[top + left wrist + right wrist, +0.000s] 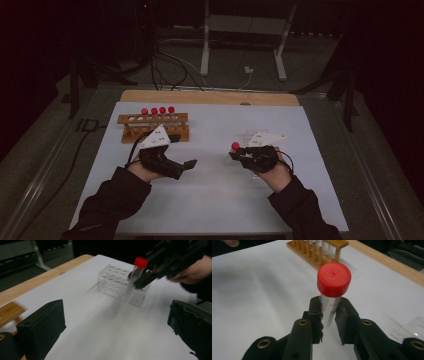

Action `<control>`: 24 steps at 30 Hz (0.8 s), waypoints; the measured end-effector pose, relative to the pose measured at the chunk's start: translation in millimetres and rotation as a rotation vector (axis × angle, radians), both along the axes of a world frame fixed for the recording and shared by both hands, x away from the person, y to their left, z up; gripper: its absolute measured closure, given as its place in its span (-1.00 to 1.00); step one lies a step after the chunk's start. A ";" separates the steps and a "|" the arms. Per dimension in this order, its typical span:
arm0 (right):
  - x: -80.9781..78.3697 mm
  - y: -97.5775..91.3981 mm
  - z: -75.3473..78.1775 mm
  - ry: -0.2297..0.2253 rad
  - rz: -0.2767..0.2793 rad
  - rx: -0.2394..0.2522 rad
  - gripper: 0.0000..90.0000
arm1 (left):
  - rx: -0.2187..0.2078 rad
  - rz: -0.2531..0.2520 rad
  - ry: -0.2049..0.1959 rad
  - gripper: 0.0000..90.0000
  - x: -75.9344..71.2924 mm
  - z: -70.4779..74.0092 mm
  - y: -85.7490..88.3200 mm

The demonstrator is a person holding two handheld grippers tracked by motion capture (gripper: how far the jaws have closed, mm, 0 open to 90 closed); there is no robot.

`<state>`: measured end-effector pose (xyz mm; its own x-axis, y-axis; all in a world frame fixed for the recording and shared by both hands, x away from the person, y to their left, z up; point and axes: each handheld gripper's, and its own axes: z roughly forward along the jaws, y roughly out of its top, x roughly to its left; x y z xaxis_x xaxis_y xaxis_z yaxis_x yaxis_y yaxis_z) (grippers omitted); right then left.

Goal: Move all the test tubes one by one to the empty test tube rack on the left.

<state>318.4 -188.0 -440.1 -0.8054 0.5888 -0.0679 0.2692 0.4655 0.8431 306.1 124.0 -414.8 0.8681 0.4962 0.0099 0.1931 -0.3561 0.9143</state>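
Above the white sheet (210, 195), one red-capped tube (333, 287) is clamped between the right gripper (329, 315) jaws. Four capped tubes (158, 110) are counted in the wooden rack (152, 126), near which the left gripper (185, 167) is held wide open and empty

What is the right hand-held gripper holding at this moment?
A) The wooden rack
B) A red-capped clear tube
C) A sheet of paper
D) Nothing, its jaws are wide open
B: in the right gripper view the right hand-held gripper has its jaws closed on the clear body of the red-capped tube, and the left gripper view shows it carrying that tube above the white sheet.
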 end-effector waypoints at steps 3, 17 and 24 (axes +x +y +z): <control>-4.2 6.0 -4.8 0.011 0.014 -0.006 0.67 | 0.007 -0.032 0.003 -0.95 -0.5 2.2 -13.3; -9.9 22.9 -15.7 0.040 0.064 -0.032 0.67 | 0.035 -0.108 -0.010 -0.59 1.4 2.4 -60.7; -11.3 23.5 -14.7 0.044 0.072 -0.029 0.67 | 0.052 -0.135 -0.015 -0.07 5.1 -5.5 -76.1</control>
